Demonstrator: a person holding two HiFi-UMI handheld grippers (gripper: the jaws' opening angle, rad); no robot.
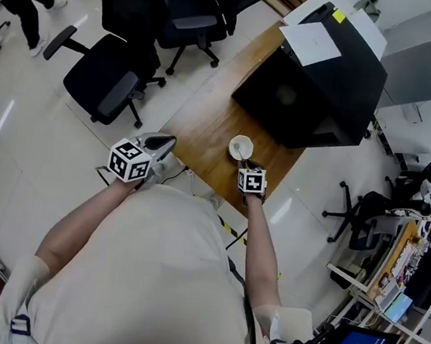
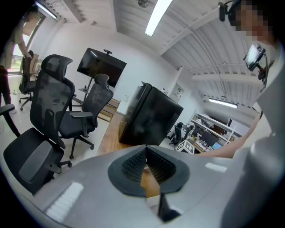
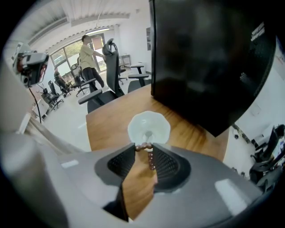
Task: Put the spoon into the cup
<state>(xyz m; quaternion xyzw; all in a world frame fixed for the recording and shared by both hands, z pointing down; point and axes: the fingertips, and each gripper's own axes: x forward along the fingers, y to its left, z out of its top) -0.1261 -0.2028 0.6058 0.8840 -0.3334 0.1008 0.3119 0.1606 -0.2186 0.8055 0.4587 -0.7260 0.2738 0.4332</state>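
Note:
A white scalloped cup (image 1: 242,142) (image 3: 156,123) stands on the wooden table (image 1: 206,123) near its front edge. My right gripper (image 1: 246,164) (image 3: 143,148) hangs just above and in front of the cup, pointing steeply down. It is shut on the brown beaded end of a spoon (image 3: 151,159), whose pale bowl rests inside the cup. My left gripper (image 1: 163,145) (image 2: 144,152) is held left of the table's corner, above the floor, well away from the cup. Its tips meet and nothing is between them.
A big black box (image 1: 319,87) with white paper (image 1: 309,42) on top fills the far half of the table, close behind the cup. Black office chairs (image 1: 106,76) stand on the tiled floor to the left. A person (image 3: 87,55) stands far off by the windows.

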